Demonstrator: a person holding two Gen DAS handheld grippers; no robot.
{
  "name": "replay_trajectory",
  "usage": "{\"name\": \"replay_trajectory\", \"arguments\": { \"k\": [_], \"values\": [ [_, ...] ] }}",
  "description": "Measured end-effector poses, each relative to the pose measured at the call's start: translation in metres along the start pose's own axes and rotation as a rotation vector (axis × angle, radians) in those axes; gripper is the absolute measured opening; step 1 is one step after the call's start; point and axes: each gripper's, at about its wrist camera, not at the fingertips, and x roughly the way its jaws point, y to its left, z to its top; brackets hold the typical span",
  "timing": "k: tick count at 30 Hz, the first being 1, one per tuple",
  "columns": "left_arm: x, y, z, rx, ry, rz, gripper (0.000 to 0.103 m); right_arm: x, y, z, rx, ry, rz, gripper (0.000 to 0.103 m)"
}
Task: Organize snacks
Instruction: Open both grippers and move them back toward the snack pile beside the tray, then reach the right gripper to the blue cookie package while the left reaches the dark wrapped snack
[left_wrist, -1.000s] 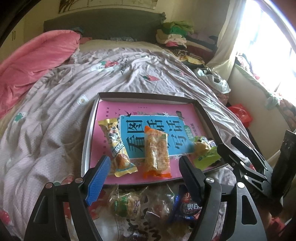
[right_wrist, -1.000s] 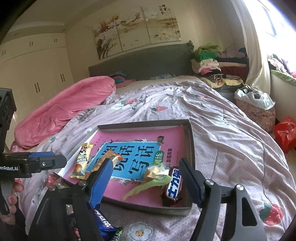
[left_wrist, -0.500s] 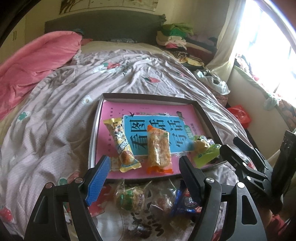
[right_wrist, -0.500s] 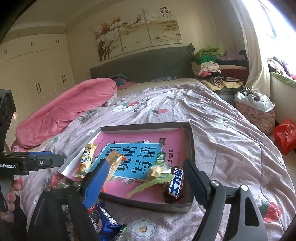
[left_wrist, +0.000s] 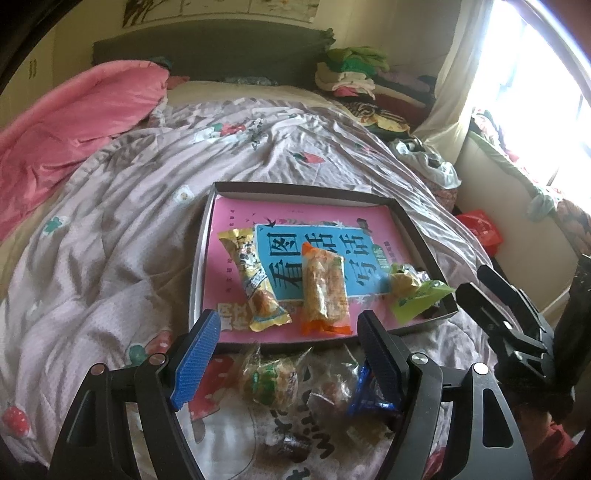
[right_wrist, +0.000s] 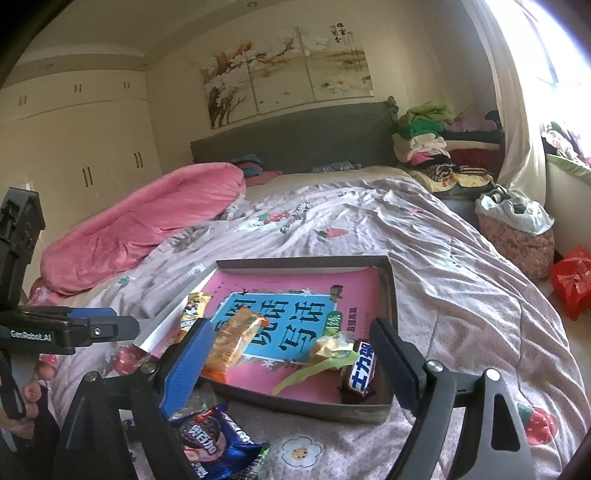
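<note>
A shallow dark tray (left_wrist: 413, 225) with a pink and blue book inside lies on the bed. In it are a yellow snack pack (left_wrist: 251, 277), an orange snack pack (left_wrist: 325, 291), a green-wrapped snack (left_wrist: 413, 291) and a Snickers bar (right_wrist: 364, 371). Loose snacks lie on the bedcover in front of the tray: a clear-wrapped one (left_wrist: 269, 378) and a blue Oreo pack (right_wrist: 210, 439). My left gripper (left_wrist: 286, 354) is open and empty above the loose snacks. My right gripper (right_wrist: 291, 360) is open and empty at the tray's near edge.
A rumpled lilac bedcover (left_wrist: 122, 236) spreads around the tray. A pink quilt (left_wrist: 74, 122) lies at the far left. Folded clothes (right_wrist: 428, 136) are piled by the headboard. A red bag (right_wrist: 572, 280) and a floral bin (right_wrist: 517, 236) stand on the floor at the right.
Both grippers have drawn back and risen a little, so the tray sits farther away in both views. More of the loose snacks shows below. Both stay open.
</note>
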Motion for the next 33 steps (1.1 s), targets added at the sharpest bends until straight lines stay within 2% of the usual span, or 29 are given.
{"name": "replay_trajectory", "arguments": {
  "k": [20,33],
  "values": [
    [-0.012,0.01,-0.014,0.002,0.007,0.012,0.078,-0.004,0.025,-0.007,-0.074,0.046,0.078,0.091],
    [-0.014,0.019,-0.027,0.005,0.026,0.02,0.078,-0.007,0.035,-0.011,-0.108,0.07,0.099,0.091]
  ]
}}
